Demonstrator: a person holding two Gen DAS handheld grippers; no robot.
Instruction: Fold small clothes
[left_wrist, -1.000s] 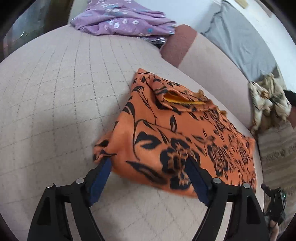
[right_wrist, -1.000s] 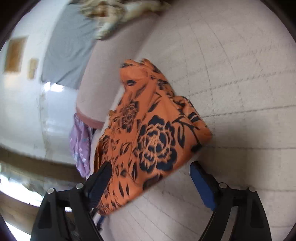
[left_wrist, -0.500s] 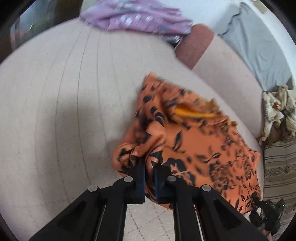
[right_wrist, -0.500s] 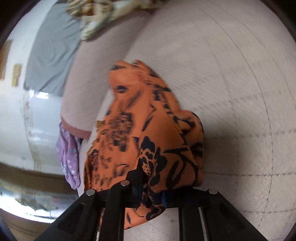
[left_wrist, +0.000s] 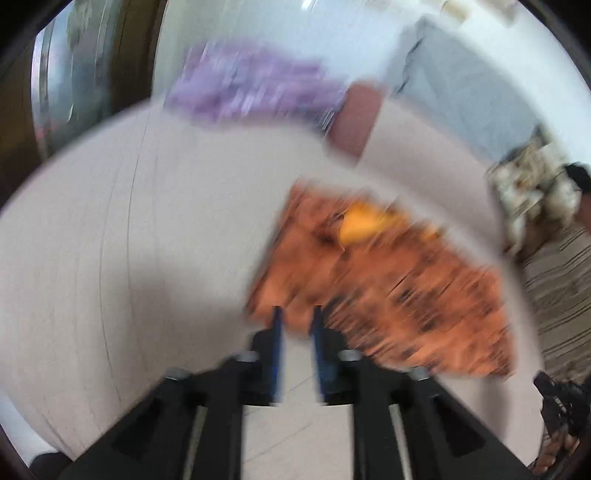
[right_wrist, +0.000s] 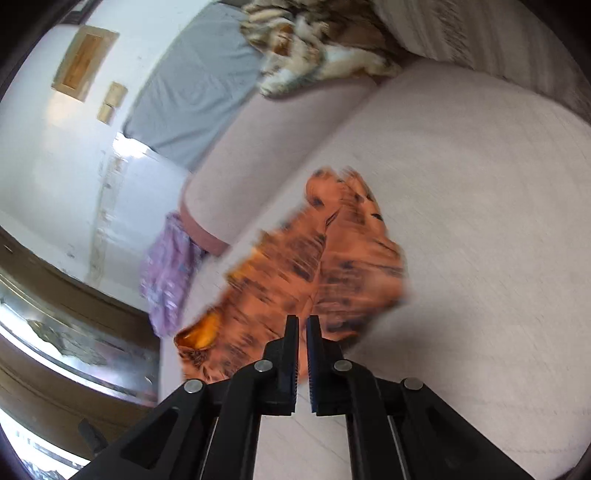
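Left wrist view, blurred: the left gripper (left_wrist: 295, 314), jaws narrow and just reopening, is at the near corner of the orange floral garment (left_wrist: 388, 280) on the beige cushion (left_wrist: 129, 240). Blur hides any pinch.

Right wrist view: the right gripper (right_wrist: 302, 321), pinched shut, appears to hold the garment's near edge. The cloth looks light and limp, best taken by its corners. There is open cushion to the right, and the cushion edge and a purple garment (right_wrist: 166, 273) lie to the left.

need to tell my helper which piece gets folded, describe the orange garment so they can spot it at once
Start at the wide beige quilted cushion that fills most of both views. The orange garment lies on it near its edge. Its bright orange cloth with a black flower print and a yellow patch sets it apart from the purple floral garment hanging at the cushion's end and the grey sheet beyond.
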